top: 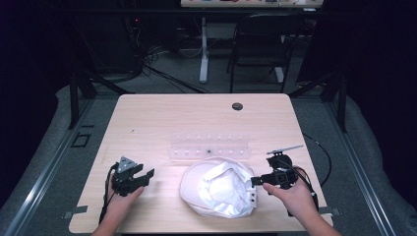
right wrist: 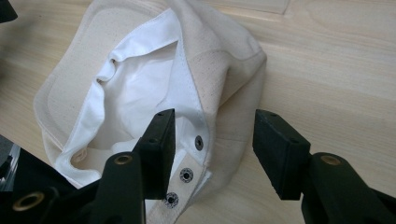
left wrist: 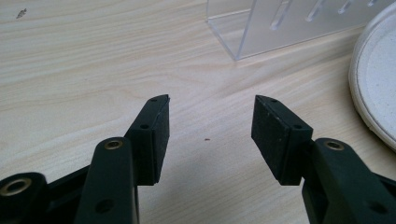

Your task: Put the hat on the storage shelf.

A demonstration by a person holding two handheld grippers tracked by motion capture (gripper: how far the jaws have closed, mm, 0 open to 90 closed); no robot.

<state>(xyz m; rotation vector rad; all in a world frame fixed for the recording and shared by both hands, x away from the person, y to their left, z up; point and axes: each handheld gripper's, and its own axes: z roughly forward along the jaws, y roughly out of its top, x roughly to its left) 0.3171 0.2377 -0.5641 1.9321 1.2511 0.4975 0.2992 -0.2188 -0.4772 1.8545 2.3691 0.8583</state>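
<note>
A cream cap (top: 219, 187) lies upside down on the wooden table (top: 157, 118), white lining up. Its back strap with metal snaps (right wrist: 186, 175) points toward my right gripper (top: 259, 180). That gripper hovers over the strap end, jaws wide; the cap's edge (right wrist: 224, 93) lies below the gap and no pad presses on it. My left gripper (top: 143, 175) rests to the cap's left, jaws open over bare wood (left wrist: 210, 140). The cap's brim (left wrist: 373, 79) shows at the right edge of the left gripper view.
A clear acrylic rack (top: 209, 147) with a row of slots stands just behind the cap; its corner (left wrist: 243, 28) lies ahead of the left gripper. A round cable hole (top: 237, 106) sits near the table's far edge. A chair (top: 260, 44) stands beyond.
</note>
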